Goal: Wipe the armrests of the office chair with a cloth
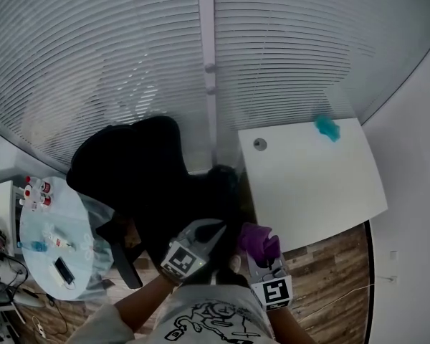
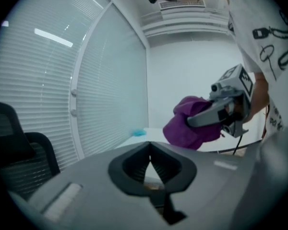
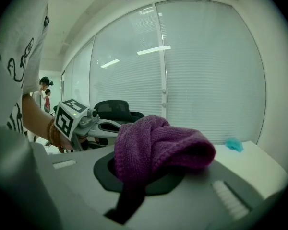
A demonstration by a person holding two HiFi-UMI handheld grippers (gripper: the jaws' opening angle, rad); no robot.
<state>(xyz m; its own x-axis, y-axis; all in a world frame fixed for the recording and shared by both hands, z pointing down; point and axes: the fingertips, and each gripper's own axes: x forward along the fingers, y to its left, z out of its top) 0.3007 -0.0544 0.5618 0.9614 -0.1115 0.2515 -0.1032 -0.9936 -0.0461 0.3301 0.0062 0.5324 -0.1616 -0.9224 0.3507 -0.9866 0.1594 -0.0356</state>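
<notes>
— Biggest risk from here?

— Losing the cloth. Bunched purple knit, soft and nubbly, pinched by just one fold in the right tongs. Held beside the black office chair, not yet on an armrest. Likely to tug free under a hard drag.

— And the other side?

— Left tongs pressed together on nothing, close by; could snag a loose fold. Smooth white bench just beside, easy to bump.
</notes>
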